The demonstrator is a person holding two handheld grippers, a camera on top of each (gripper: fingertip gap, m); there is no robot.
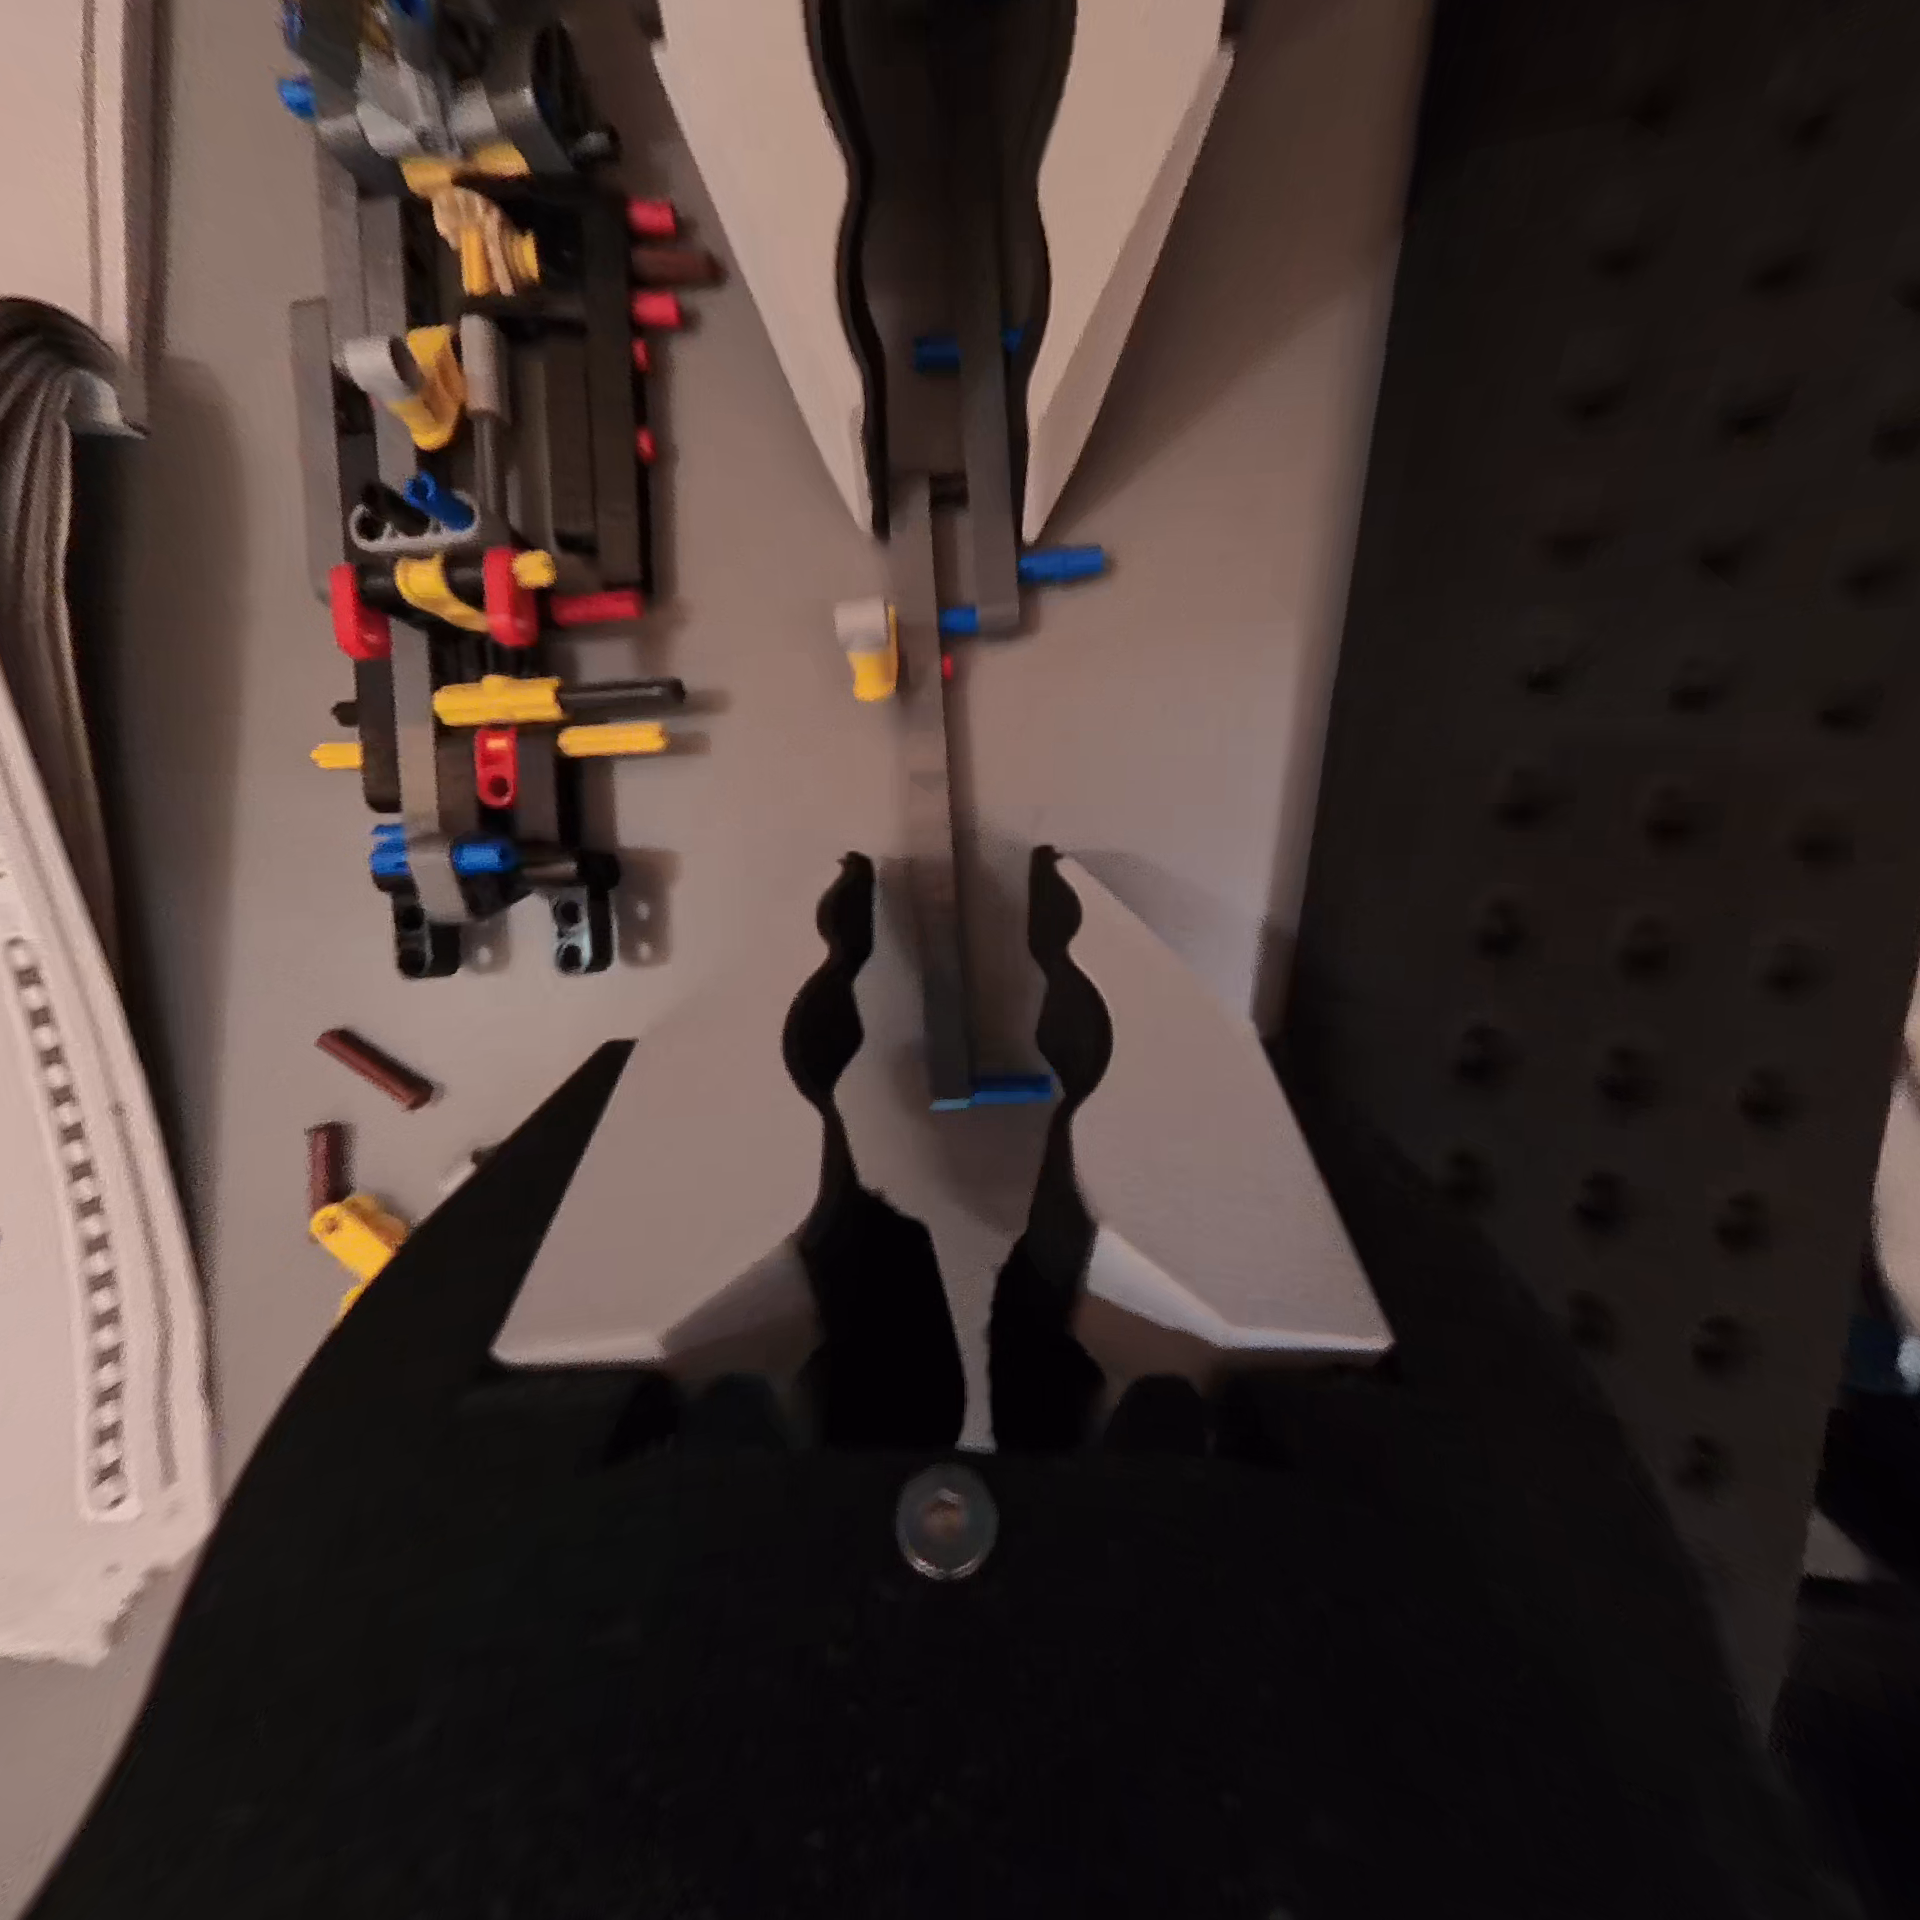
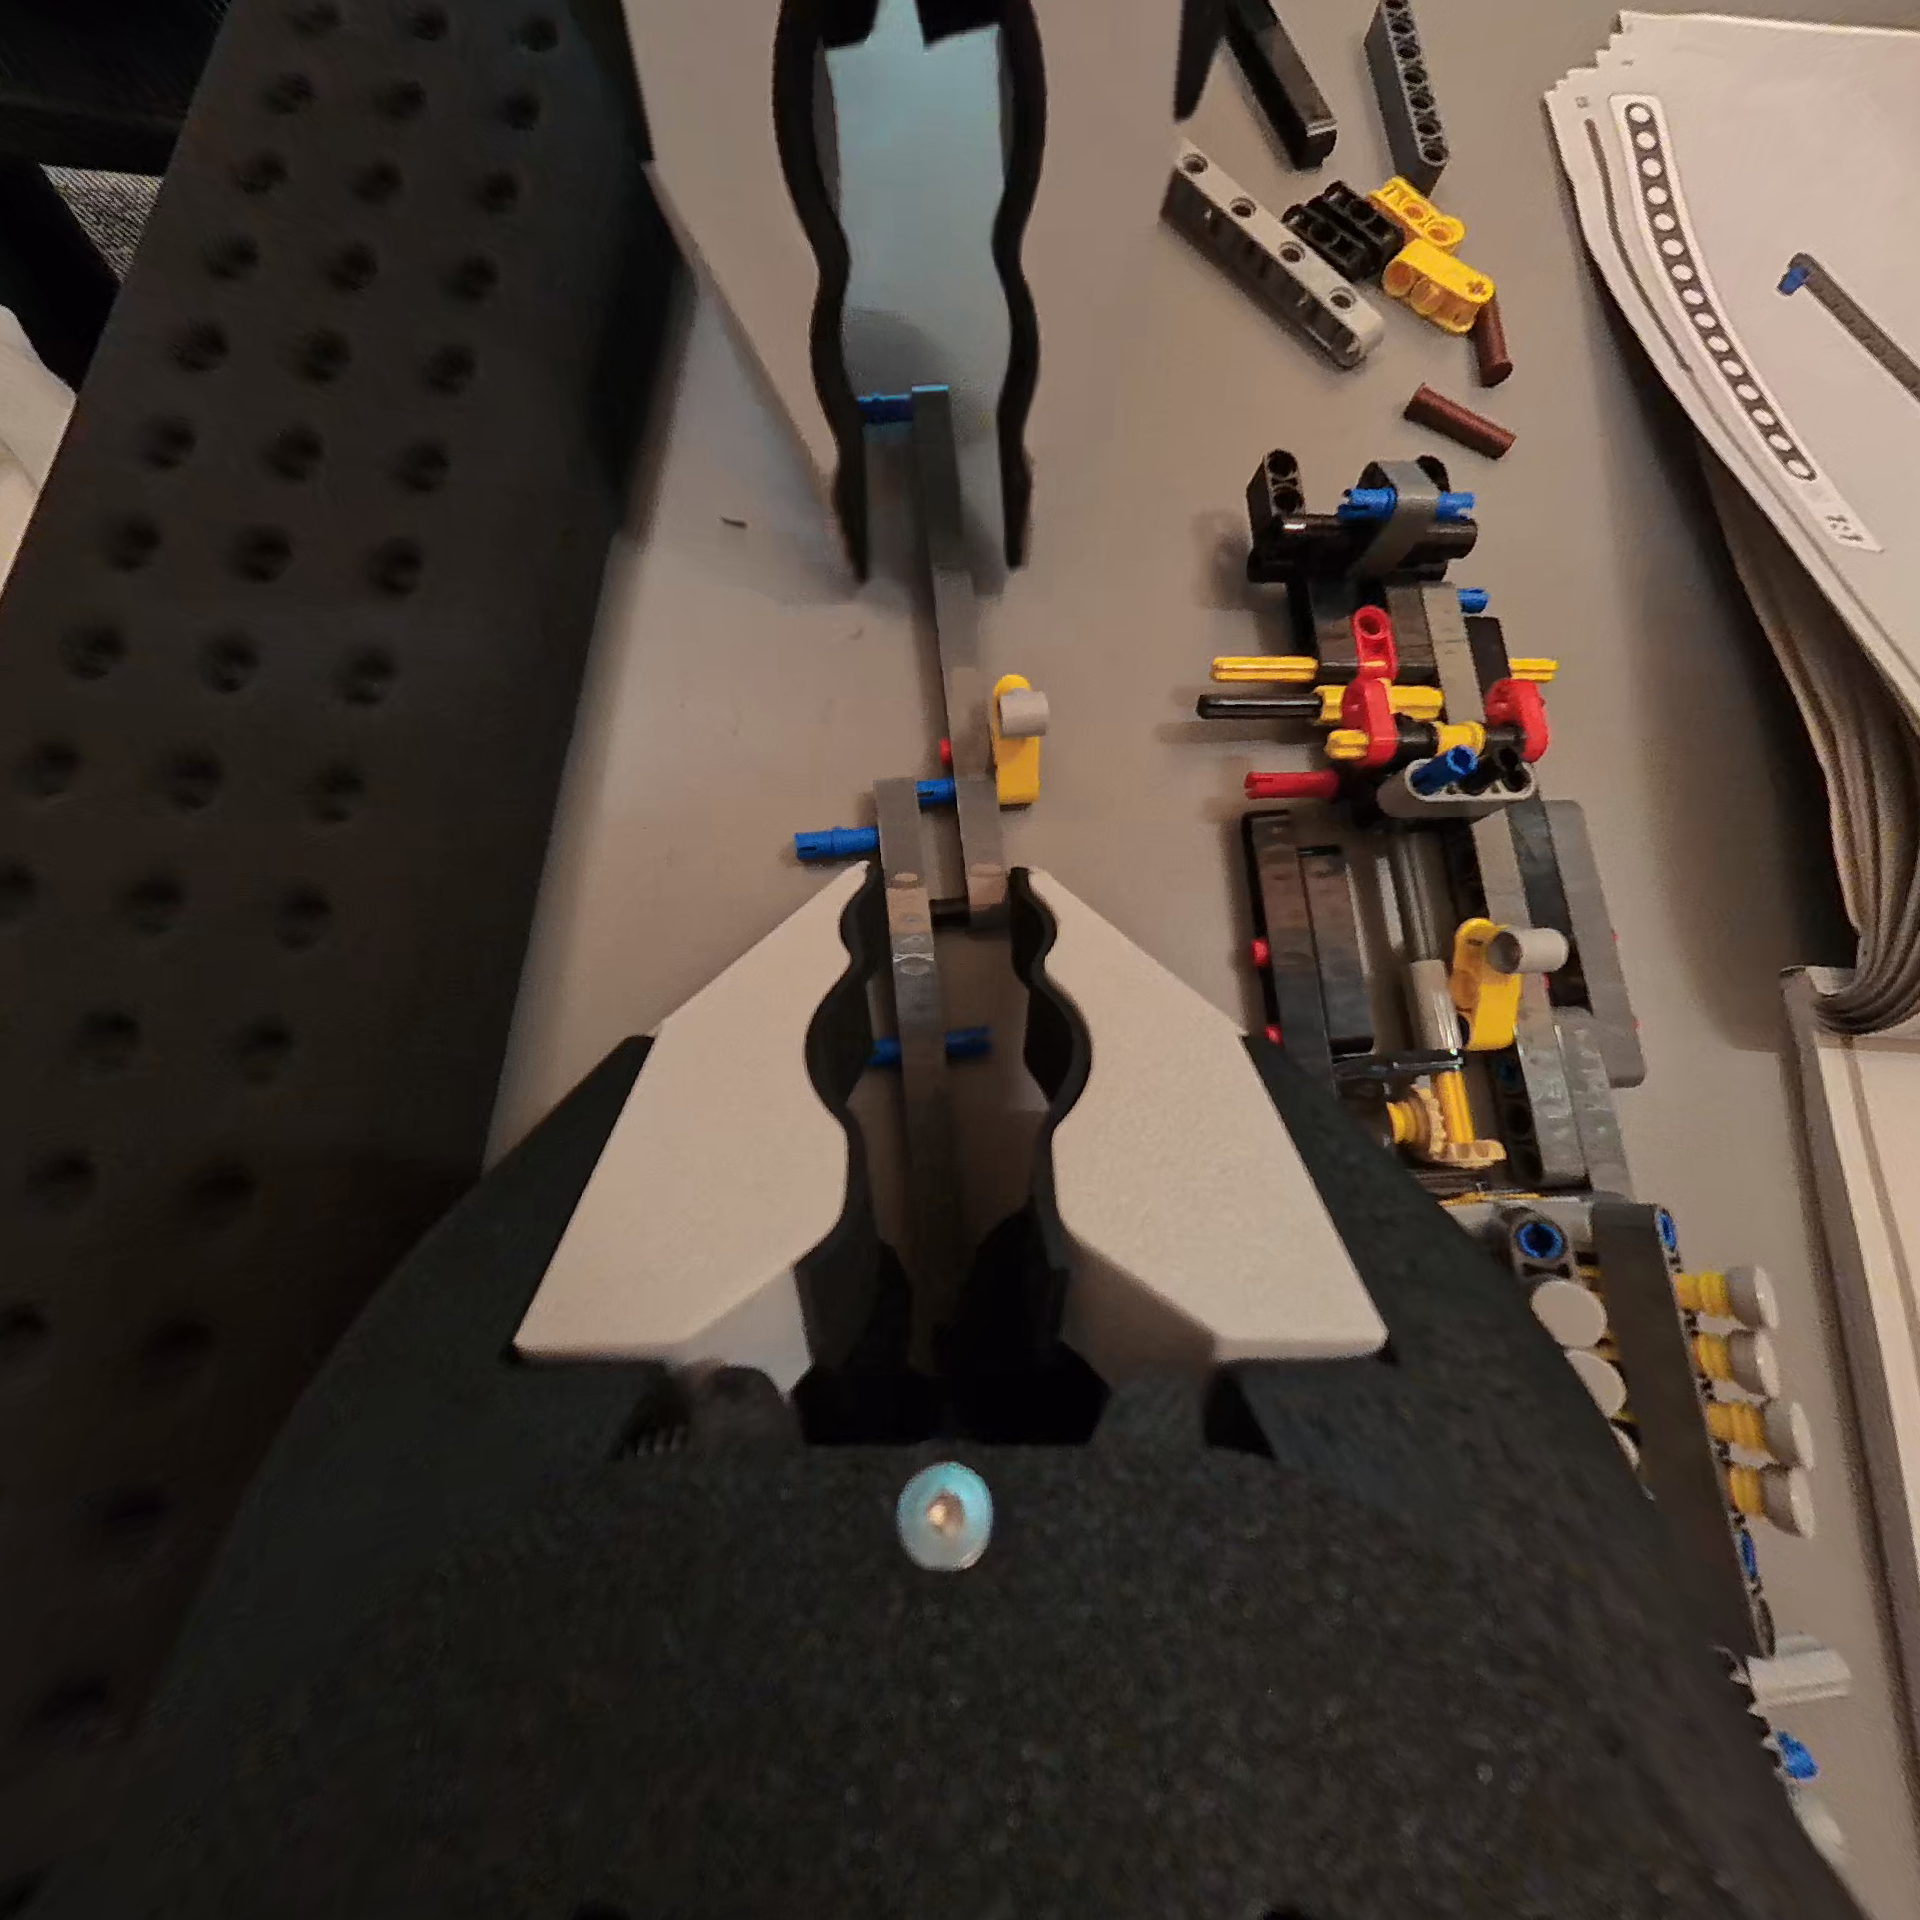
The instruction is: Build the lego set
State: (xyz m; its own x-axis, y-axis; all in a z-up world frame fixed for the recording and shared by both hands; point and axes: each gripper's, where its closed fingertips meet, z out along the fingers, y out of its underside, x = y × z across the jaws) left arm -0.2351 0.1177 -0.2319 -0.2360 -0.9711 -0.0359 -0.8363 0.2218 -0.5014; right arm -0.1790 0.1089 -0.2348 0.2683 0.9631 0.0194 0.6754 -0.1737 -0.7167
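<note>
You hold a long dark grey Lego beam assembly with blue pins (image 1: 961,831) between the two tongs, just above the pale grey tabletop (image 1: 1143,727). Your right gripper (image 2: 940,883) is clamped on one end of it, its wavy black fingers (image 2: 1039,997) pressing the grey beams on both sides. Your left gripper (image 1: 945,862) sits around the opposite end; its black fingers (image 1: 1065,997) stand a little apart, and the beam lies between them close to one finger, but you cannot tell from either view whether they actually pinch it. A small yellow and light grey connector (image 2: 1013,743) hangs on the assembly's side near its middle.

Beside the beam assembly, apart from it, lies the larger partly built Lego model of black, grey, red and yellow parts (image 2: 1455,935). Beyond that model lie loose brown pins (image 2: 1460,421) and grey beams (image 2: 1268,260), then the open printed instruction booklet (image 2: 1766,312). On the beam assembly's other side runs a black perforated panel (image 2: 260,623).
</note>
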